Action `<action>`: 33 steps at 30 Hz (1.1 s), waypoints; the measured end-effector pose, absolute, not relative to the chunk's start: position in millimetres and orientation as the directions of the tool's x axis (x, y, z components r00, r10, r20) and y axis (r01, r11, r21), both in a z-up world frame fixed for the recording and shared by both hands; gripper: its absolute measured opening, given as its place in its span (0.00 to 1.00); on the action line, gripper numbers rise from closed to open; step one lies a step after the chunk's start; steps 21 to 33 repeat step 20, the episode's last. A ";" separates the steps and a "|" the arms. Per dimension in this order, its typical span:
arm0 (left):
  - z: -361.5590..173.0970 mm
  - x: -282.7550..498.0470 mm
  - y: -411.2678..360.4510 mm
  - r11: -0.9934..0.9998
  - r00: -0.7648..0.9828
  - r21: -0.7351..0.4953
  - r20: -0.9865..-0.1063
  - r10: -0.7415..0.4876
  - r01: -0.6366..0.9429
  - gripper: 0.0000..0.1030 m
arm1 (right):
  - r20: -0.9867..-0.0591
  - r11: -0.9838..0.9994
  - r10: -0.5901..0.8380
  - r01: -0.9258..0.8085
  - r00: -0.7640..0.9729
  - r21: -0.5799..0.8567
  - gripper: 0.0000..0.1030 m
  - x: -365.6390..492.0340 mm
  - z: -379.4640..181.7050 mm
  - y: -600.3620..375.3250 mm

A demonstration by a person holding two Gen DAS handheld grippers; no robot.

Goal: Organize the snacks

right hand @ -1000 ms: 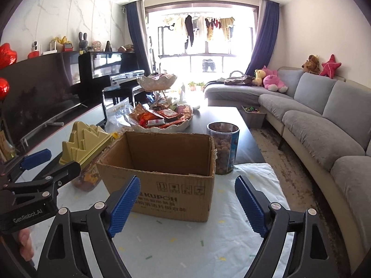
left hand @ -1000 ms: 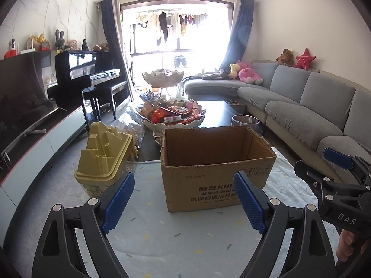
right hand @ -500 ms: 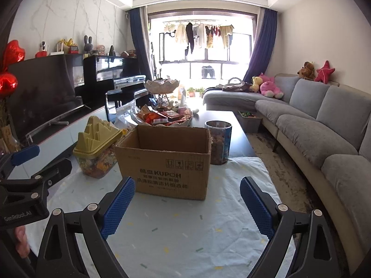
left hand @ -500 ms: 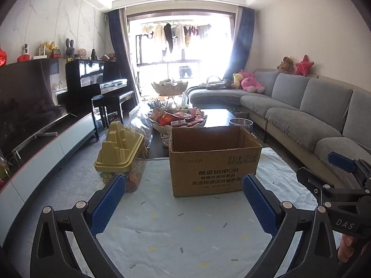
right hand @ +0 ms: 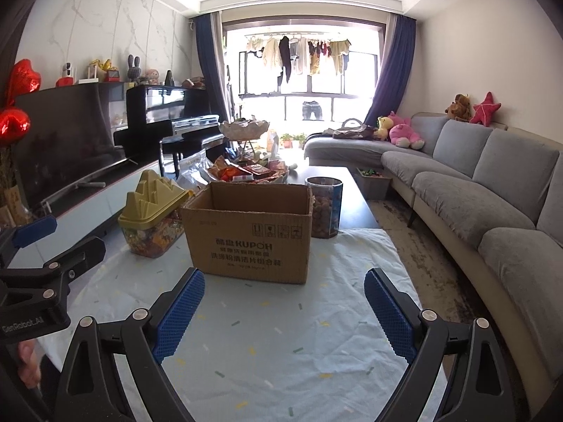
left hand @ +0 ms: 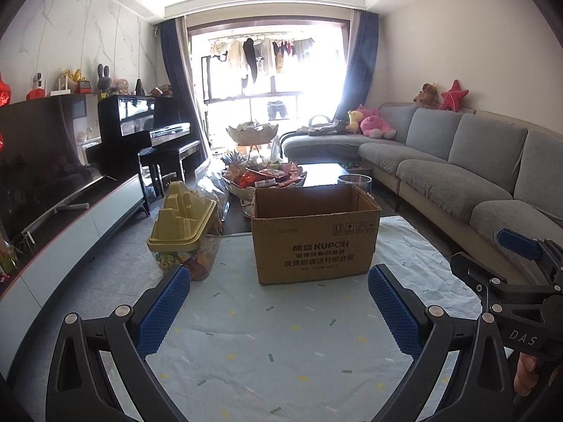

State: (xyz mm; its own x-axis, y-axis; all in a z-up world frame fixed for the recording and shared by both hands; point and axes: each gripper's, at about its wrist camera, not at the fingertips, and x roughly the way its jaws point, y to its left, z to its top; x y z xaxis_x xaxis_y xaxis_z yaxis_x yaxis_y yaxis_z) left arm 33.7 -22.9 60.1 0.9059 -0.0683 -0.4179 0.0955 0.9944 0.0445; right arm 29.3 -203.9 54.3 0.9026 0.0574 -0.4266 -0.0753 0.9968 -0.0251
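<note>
An open brown cardboard box (left hand: 315, 242) (right hand: 251, 235) stands on a table under a pale blue cloth (left hand: 281, 334). Left of it sits a clear snack container with a yellow lid (left hand: 183, 225) (right hand: 151, 211). Behind the box are a clear jar of snacks (right hand: 323, 207) and a tray heaped with snack packets (left hand: 264, 177) (right hand: 246, 172). My left gripper (left hand: 279, 276) hangs open over the cloth, short of the box, with nothing between its fingers. My right gripper (right hand: 285, 277) is open and empty too, beside the left one.
A grey sofa (left hand: 475, 176) runs along the right. A TV unit (left hand: 70, 221) and a black piano (left hand: 140, 130) line the left wall. A dark coffee table (right hand: 348, 193) extends behind the box. A hand holds each gripper handle at the frame edges.
Both grippers have drawn back from the box, which now looks smaller and farther off. Both pairs of jaws have widened a little.
</note>
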 end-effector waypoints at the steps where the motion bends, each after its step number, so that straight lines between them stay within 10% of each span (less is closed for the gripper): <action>1: 60.4 31.6 -23.4 0.994 0.907 0.046 -0.415 -0.069 0.096 1.00 | -0.426 0.997 0.054 -0.072 0.903 -0.025 0.90 27.3 54.3 -205.0; 33: 59.3 25.9 -21.4 0.995 0.904 0.021 -0.419 -0.082 0.100 1.00 | -0.421 0.997 0.050 -0.067 0.906 -0.026 0.90 17.8 56.1 -207.0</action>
